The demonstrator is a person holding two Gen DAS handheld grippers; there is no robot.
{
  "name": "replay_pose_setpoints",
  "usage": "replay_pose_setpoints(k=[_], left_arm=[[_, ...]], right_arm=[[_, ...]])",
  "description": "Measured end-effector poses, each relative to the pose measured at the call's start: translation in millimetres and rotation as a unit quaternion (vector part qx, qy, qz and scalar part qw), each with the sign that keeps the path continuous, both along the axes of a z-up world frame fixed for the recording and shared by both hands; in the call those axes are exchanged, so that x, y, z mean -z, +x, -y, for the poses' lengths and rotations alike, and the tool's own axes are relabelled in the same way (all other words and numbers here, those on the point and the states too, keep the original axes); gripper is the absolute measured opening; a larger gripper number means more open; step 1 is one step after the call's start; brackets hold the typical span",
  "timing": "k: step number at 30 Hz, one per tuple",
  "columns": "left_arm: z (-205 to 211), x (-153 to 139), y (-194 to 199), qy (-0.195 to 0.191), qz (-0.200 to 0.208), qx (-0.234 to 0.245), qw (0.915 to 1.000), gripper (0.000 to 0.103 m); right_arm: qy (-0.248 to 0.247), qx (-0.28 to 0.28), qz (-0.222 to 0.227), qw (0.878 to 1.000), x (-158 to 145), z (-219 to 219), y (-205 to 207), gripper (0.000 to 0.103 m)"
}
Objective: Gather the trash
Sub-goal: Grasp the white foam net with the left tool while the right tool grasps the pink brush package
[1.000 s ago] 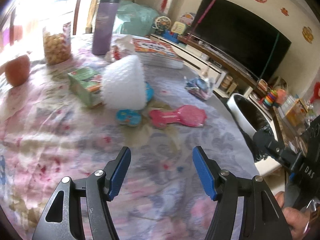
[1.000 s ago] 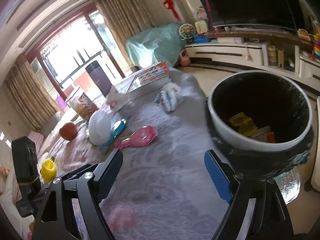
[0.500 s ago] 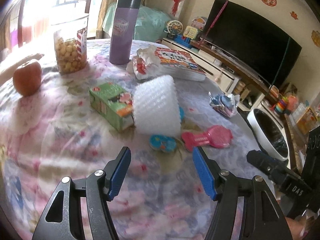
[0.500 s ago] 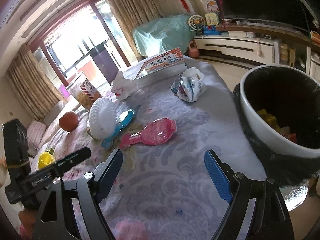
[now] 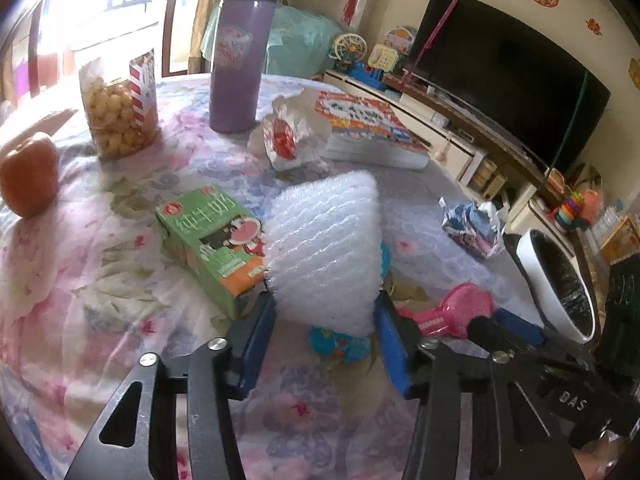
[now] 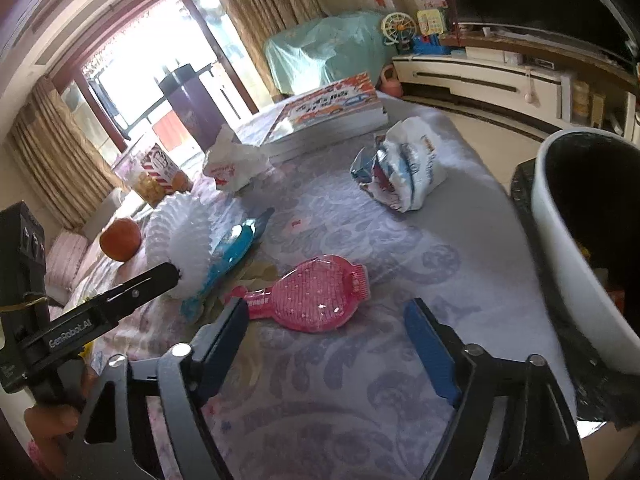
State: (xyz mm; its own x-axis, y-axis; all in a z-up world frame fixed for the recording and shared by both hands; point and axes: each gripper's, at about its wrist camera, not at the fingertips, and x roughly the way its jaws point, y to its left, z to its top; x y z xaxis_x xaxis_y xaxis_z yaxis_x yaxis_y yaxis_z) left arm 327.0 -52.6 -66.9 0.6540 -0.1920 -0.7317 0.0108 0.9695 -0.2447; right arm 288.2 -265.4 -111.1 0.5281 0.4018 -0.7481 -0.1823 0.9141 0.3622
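Foam netting (image 5: 326, 248), white and ribbed, sits between left gripper's (image 5: 324, 320) closing fingers (image 5: 256, 332), unpinched.

Ridged white foam sleeve (image 5: 326, 248), glossy pink plastic brush (image 6: 320, 300), printed cloth table cover (image 6: 400, 380), crinkled plastic wrapper (image 6: 400, 172)

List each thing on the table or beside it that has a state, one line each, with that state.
Foam net sleeve: lying on its side, between the closing jaws.
Milk carton: lying flat.
Purple flask: upright, capped.
Blue-white wrapper: crumpled.
Bin: open, part-filled.
Pink brush: bristles up.
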Motion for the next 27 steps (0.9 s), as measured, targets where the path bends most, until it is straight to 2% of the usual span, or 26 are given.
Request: replay_pose_setpoints(k=[1,3,4,6,11,15,19,22,23,24,25,26,27], left_arm=[[1,2,0,0.001,0.0,0.003,1.0,0.037],[1,6,1,0.0,-0.003,0.009,1.0,0.022],[0,7,1,-0.004,-0.005,0.01,0.9999,0.017],[-2,10,-1,-0.009,-0.007,0.011,0.9999,0.013],[-8,10,-11,-0.02,-0.003,0.006,0.9998,0.012],[-11,5,-21,-0.023,0.006,0.004,0.9997,0.011],[-16,4,-30,-0.028,0.009,0.003,0.9996,0.01],[-19,3,-38,-0.033,0.009,0.002,0.9994,0.01],[-20,4,-40,-0.034,0.008,0.002,0.9994,0.01],[-21,4,-43,-0.035,0.007,0.001,0.9994,0.01],[-21,3,-46,-0.036,0.007,0.001,0.9993,0.01],[-22,2,-48,-0.036,0.008,0.0,0.9993,0.01],[-24,1,-49,-0.037,0.008,-0.001,0.9993,0.01]], right_arm=[[-0.003,-0.003,-0.001,1.0,1,-3,1,0.067],[-0.007,-0.007,-0.003,1.0,2,-6,4,0.046],[-0.005,-0.008,-0.004,1.0,3,-7,4,0.042],[0.0,-0.011,-0.004,1.0,3,-7,4,0.027],[0.024,-0.014,0.003,1.0,-2,-2,-6,0.02],[0.028,-0.028,0.001,0.999,-5,-3,-18,0.018],[0.029,-0.069,-0.017,0.997,-4,-6,-31,0.016],[0.015,-0.087,-0.016,0.996,-5,-9,-41,0.025],[0.003,-0.089,-0.01,0.996,-7,-10,-41,0.038],[-0.007,-0.09,-0.005,0.996,-8,-11,-41,0.06],[-0.016,-0.094,0.004,0.995,-11,-13,-39,0.071],[-0.024,-0.098,0.013,0.995,-13,-16,-39,0.079],[-0.033,-0.103,0.023,0.994,-15,-19,-38,0.078]])
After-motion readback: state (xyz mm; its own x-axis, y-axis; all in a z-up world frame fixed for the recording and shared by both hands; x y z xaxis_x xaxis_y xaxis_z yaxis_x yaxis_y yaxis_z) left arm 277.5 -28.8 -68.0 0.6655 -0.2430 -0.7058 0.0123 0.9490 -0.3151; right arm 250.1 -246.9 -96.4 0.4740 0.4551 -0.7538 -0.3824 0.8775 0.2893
